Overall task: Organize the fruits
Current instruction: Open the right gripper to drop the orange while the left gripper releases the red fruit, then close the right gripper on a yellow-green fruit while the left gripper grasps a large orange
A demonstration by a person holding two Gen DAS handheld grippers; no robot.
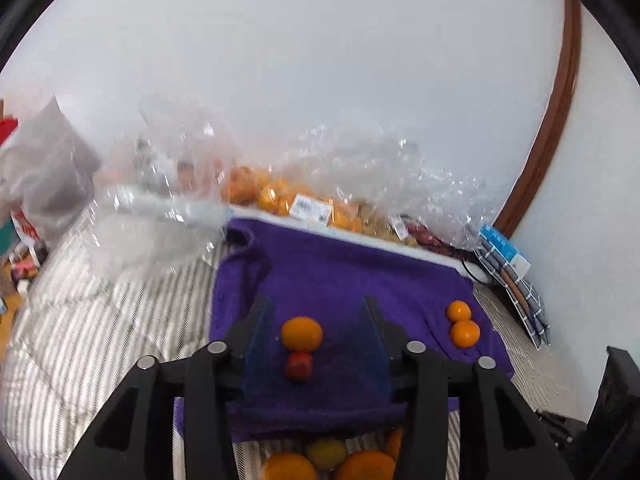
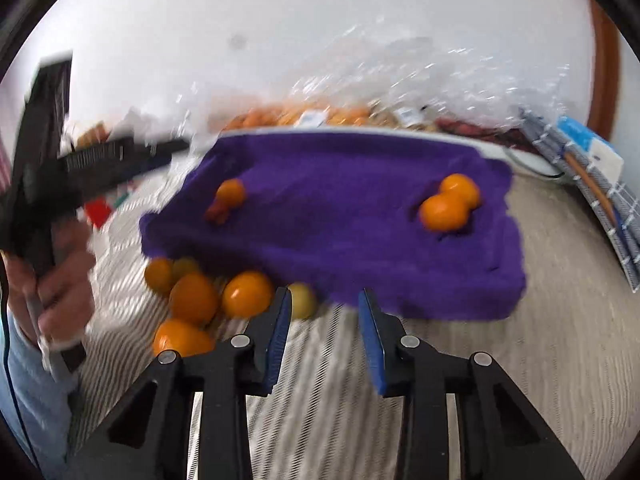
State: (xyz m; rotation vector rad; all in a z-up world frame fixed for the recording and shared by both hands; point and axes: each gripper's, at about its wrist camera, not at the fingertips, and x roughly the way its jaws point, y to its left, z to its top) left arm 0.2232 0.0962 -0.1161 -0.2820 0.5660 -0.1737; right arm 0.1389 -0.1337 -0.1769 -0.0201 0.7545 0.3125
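Observation:
A purple towel lies on striped bedding. Its left part holds an orange with a small red fruit touching it. Two oranges sit together on the right part. My left gripper hovers open above the orange and red fruit, touching neither. My right gripper stands open and empty at the towel's near edge. Several loose oranges and a yellow-green fruit lie on the bedding just in front of the towel.
Clear plastic bags of oranges stand behind the towel against a white wall. A crumpled clear bag lies at back left. Stacked books lean at the right. A hand holds the left gripper's handle.

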